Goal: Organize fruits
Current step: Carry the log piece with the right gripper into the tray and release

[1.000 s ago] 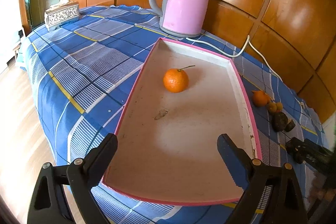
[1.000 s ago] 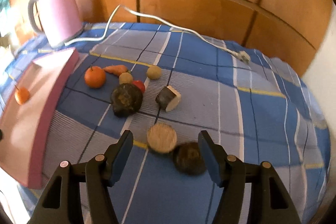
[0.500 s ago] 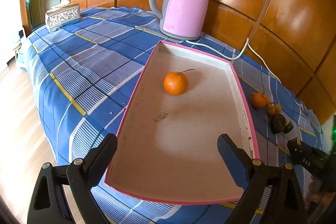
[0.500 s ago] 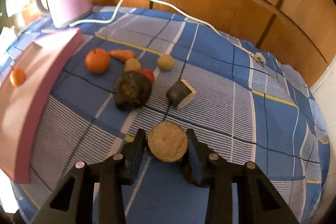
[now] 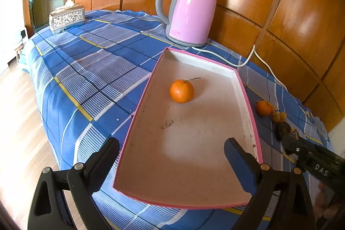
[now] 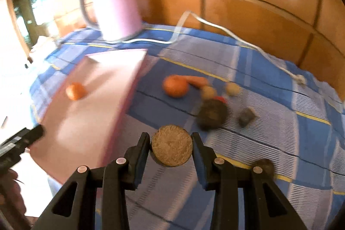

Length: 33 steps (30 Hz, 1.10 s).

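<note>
The right gripper [image 6: 171, 149] is pinched narrow on a round cut fruit half [image 6: 171, 148], one finger [image 6: 142, 150] on each side of its rim, the pale fibrous cut face turned toward the camera. It looks lifted off the cloth, just beside the near right edge of the pink tray [image 6: 90, 109]. Judging by its dark rind and dry face, the half is probably stiff and light, not slippery; gripping across the rim seems the safe hold, since a squeeze on the flat face could let it tip out.

The left gripper [image 5: 170, 163] hangs wide open and empty above the near end of the tray [image 5: 248, 100].

One orange [image 5: 181, 91] lies in the tray's far half. To the right of the tray, on the blue checked cloth [image 6: 269, 122], lie another orange [image 6: 175, 86], a carrot [image 6: 197, 80], small round fruits and dark pieces, blurred. A pink kettle [image 5: 190, 10] stands behind the tray.
</note>
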### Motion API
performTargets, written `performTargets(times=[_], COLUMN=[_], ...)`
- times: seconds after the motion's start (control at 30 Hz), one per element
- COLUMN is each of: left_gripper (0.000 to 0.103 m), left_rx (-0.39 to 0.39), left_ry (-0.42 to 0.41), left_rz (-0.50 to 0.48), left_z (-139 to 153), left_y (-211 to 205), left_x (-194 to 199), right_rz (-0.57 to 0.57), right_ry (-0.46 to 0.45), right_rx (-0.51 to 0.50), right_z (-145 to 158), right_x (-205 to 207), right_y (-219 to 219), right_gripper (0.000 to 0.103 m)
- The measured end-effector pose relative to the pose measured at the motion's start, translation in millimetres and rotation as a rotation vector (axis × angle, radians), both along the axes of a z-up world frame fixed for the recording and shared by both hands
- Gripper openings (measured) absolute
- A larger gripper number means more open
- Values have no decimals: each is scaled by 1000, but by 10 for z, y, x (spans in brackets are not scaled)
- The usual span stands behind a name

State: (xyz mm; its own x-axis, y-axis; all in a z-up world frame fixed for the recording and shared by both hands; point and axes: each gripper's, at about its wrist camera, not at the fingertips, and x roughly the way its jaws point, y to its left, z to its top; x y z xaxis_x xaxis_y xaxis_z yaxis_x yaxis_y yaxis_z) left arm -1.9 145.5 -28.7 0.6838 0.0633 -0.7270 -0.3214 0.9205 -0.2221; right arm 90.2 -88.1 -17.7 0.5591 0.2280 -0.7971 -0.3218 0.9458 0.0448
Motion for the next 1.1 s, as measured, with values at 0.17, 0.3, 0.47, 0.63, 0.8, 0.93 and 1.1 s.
performTargets(times=[0.17,0.3,0.47,0.63,0.8,0.93,1.1], left_gripper=[98,98,98,99,99,99,101], left_rx=[-6,-10,-25,-29,-25,-19,-20], left_ry=[0,-2,-6,0,3,2,0], left_rz=[9,15,32,55,46,24,14], left_z=[-6,-8,-10,-43,-56,-47,-31], left_y=[35,72,164,247,232,170,124], left_x=[-6,-12,-27,-23,-15,-13,-23], right_rz=[84,120,140,137,108,56,-5], right_ry=[30,48,62,58,12,-32,-74], right_rx=[32,35,17,-7,-37,-65,-81], right_z=[10,-15,-87,-140,-92,-56,19], right_x=[52,134,261,300,183,86,-13], right_y=[357,614,918,1073,996,855,691], right_gripper=[39,39,40,61,68,68,68])
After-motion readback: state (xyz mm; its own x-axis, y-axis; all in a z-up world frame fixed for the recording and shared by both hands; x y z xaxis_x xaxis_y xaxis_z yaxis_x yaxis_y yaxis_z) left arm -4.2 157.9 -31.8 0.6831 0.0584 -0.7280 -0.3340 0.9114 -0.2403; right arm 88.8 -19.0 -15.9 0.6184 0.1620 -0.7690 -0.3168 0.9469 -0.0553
